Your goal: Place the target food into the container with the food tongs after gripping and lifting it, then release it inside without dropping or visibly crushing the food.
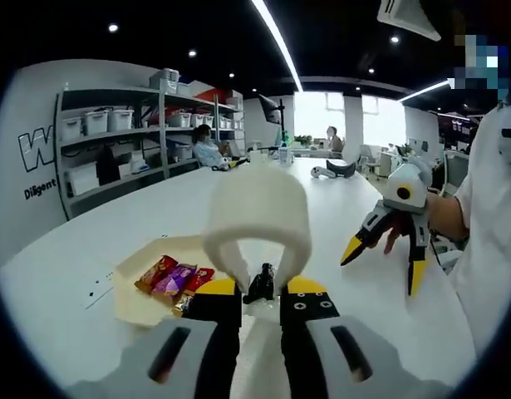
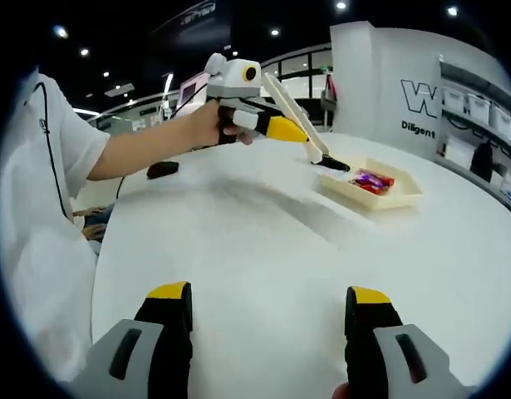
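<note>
Midway through, the left gripper (image 1: 259,293) is clamping white food tongs (image 1: 257,218) around a dark piece of food (image 1: 261,283) at the tray (image 2: 405,195) edge, frame centre — release remaining — while the right gripper (image 2: 267,312) is idling wide open below.

White food tongs (image 1: 257,223) pinch a small dark food item (image 1: 260,283) at their tips, seemingly above the table just beside the tray; cream tray (image 2: 398,198) holds wrapped snacks (image 1: 174,278).
</note>
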The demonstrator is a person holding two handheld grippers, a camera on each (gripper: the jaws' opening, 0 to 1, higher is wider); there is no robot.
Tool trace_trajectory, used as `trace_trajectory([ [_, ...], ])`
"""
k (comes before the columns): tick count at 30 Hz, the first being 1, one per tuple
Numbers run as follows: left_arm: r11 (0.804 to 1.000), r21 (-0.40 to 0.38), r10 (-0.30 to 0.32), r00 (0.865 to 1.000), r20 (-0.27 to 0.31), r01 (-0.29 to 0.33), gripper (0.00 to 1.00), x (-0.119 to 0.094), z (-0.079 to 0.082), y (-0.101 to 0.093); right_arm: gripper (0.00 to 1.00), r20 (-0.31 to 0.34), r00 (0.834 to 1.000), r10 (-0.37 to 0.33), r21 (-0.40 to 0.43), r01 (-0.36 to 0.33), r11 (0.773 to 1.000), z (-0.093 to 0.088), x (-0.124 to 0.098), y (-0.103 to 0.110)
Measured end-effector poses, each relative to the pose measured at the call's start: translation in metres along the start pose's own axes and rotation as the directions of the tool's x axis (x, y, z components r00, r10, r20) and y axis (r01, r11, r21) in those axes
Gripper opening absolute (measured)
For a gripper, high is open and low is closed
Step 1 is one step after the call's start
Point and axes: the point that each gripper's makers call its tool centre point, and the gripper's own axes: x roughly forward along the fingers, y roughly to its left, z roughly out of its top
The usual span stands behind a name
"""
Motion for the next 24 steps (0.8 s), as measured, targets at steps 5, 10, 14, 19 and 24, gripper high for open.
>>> trace_trajectory([
  [5, 1.000, 0.006, 0.011, 1.000, 0.006, -0.011, 0.15, 0.001, 0.005, 0.004, 0.73, 0.001, 1.000, -0.002, 0.003, 0.002, 1.000, -0.001, 0.000, -0.001],
  [10, 1.000, 0.007, 0.021, 1.000, 0.004, -0.021, 0.15, 0.004, 0.005, 0.012, 0.73, 0.001, 1.000, -0.002, 0.005, 0.002, 1.000, -0.001, 0.000, -0.002],
  [14, 0.999, 0.002, 0.036, 0.999, 0.005, -0.036, 0.15, 0.007, 0.006, 0.022, 0.73, 0.002, 1.000, -0.002, 0.007, 0.002, 1.000, -0.002, -0.001, -0.002],
  [19, 0.999, 0.000, 0.052, 0.999, 0.006, -0.052, 0.15, 0.011, 0.007, 0.034, 0.73, 0.002, 1.000, -0.004, 0.008, 0.004, 1.000, -0.002, -0.001, -0.002],
  [24, 0.998, 0.004, 0.066, 0.998, 0.002, -0.066, 0.15, 0.017, 0.007, 0.046, 0.73, 0.000, 1.000, -0.004, 0.010, 0.004, 1.000, -0.003, -0.001, -0.003],
])
